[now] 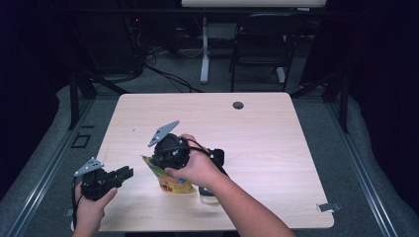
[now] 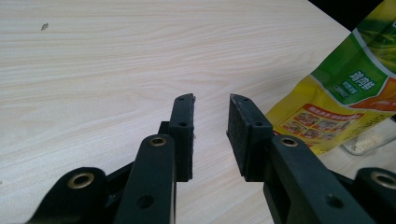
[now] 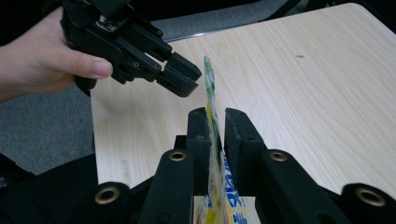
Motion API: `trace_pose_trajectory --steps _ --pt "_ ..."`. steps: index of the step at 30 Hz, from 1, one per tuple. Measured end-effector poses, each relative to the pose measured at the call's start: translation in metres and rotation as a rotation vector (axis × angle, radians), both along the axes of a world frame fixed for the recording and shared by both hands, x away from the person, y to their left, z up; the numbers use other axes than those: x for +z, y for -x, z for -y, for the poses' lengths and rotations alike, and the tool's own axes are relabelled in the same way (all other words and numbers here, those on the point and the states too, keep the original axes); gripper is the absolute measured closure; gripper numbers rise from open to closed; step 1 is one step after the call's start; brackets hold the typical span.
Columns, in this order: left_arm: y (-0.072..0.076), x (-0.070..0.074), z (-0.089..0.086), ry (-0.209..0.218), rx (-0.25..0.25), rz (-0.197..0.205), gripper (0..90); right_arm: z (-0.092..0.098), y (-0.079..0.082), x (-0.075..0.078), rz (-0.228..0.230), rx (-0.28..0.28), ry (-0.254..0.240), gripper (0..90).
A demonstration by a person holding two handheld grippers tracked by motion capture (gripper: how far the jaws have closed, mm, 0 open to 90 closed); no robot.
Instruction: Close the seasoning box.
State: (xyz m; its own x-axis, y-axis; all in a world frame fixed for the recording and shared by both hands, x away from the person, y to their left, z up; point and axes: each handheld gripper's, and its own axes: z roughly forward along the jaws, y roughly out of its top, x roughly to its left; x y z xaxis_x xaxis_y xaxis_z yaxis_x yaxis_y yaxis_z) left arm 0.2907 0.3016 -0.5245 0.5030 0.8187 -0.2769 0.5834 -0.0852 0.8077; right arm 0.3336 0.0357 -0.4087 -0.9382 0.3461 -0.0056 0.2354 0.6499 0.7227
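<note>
A yellow and green printed pouch stands on the wooden table near its front edge. My right gripper is shut on the pouch's thin top edge, gripping it edge-on from above. My left gripper hovers open just left of the pouch, jaws pointed toward it and nothing between them. In the high view the left gripper sits at the front left, a short gap from the pouch. The right gripper view shows that left gripper close to the pouch's top.
A small clear container rests on the table just behind the pouch, under the right forearm; it appears as glass in the left gripper view. A cable hole lies at the table's far edge. A chair stands beyond.
</note>
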Motion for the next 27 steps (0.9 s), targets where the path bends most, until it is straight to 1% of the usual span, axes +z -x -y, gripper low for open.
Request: trace_pose_trajectory --steps 2,7,11,19,20,27 --pt "0.0002 0.0002 -0.0001 0.002 0.001 -0.002 71.9 -0.0007 -0.0014 -0.0013 -0.002 -0.001 0.012 81.2" --pt "0.0000 -0.0001 -0.0002 0.004 0.002 -0.002 71.9 -0.0016 -0.0028 -0.0030 -0.008 -0.003 0.024 82.0" --pt "-0.0002 -0.0005 -0.0001 0.000 0.001 -0.001 71.9 -0.0018 -0.0026 -0.0035 -0.012 -0.001 0.046 86.2" --pt "-0.0001 -0.0006 0.0006 0.002 -0.003 -0.004 71.8 -0.0031 -0.0017 -0.0029 -0.006 0.010 0.060 89.1" --pt "-0.0002 -0.0011 0.0009 0.004 0.001 0.001 71.8 -0.0034 -0.0015 -0.0029 -0.003 0.009 0.060 89.4" --pt "-0.0001 -0.0010 0.0011 0.001 -0.001 0.006 71.8 -0.0038 -0.0011 -0.0030 0.012 0.008 0.062 90.0"
